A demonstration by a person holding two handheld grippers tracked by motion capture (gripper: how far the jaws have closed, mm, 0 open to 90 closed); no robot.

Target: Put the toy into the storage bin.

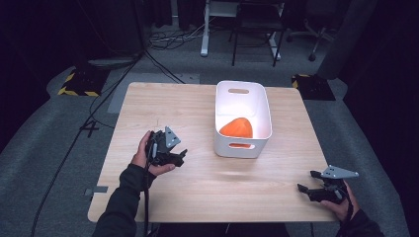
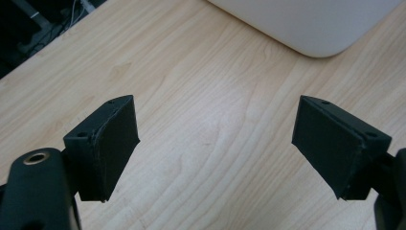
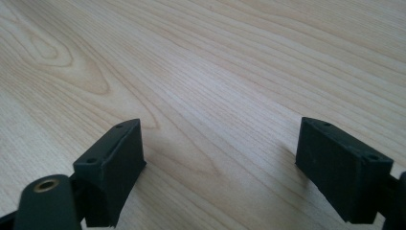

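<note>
An orange rounded object [image 1: 237, 128] lies inside the white bin [image 1: 241, 144] on the right half of the wooden table [image 1: 168, 106]. My left gripper [image 1: 181, 156] hovers low over the table to the left of the bin, jaws wide apart with nothing between them. In the left gripper view its jaws [image 2: 215, 143] frame bare wood, and the bin's rounded corner [image 2: 311, 28] lies ahead. My right gripper [image 1: 306, 181] rests near the table's front right corner, open and empty. The right gripper view has its jaws [image 3: 220, 165] spread over bare wood grain.
Beyond the table's far edge the grey floor carries cables [image 1: 168, 37], a white desk leg [image 1: 205, 29], a black frame [image 1: 254, 29] and an office chair base [image 1: 311, 37]. Yellow-black striped blocks [image 1: 79, 84] sit left and right of the table.
</note>
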